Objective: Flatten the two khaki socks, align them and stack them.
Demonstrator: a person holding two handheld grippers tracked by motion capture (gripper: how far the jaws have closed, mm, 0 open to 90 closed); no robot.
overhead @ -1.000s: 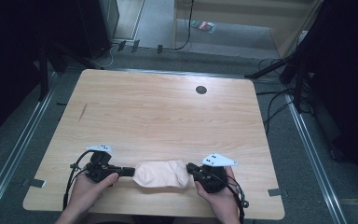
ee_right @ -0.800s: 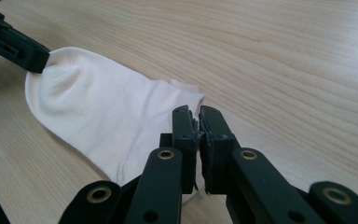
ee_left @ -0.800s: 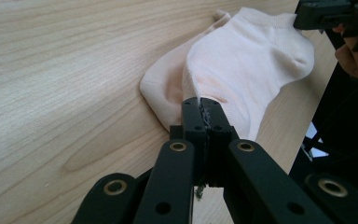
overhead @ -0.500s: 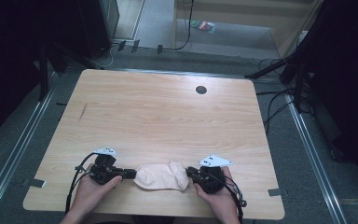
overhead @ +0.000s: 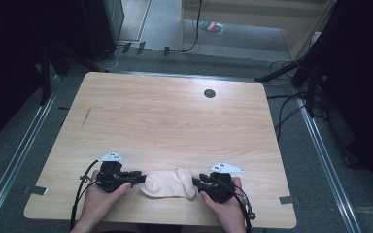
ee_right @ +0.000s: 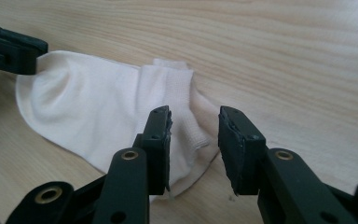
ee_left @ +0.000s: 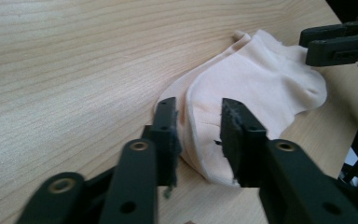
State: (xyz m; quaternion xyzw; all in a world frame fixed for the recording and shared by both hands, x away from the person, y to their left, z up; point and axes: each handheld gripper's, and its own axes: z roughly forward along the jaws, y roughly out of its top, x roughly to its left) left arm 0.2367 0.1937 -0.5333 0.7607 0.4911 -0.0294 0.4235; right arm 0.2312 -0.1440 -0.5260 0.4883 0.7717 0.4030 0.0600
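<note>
Both tools, left (overhead: 138, 175) and right (overhead: 197, 181), rest low, jaws apart, at opposite ends of the sock (overhead: 167, 183).

A pale sock (overhead: 167, 183) lies flat near the front edge of the light wooden table (overhead: 170, 116).

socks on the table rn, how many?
1. A pale sock lies flat near the table's front edge, between the left gripper and right gripper. A second, folded inside, can't be ruled out.
</note>
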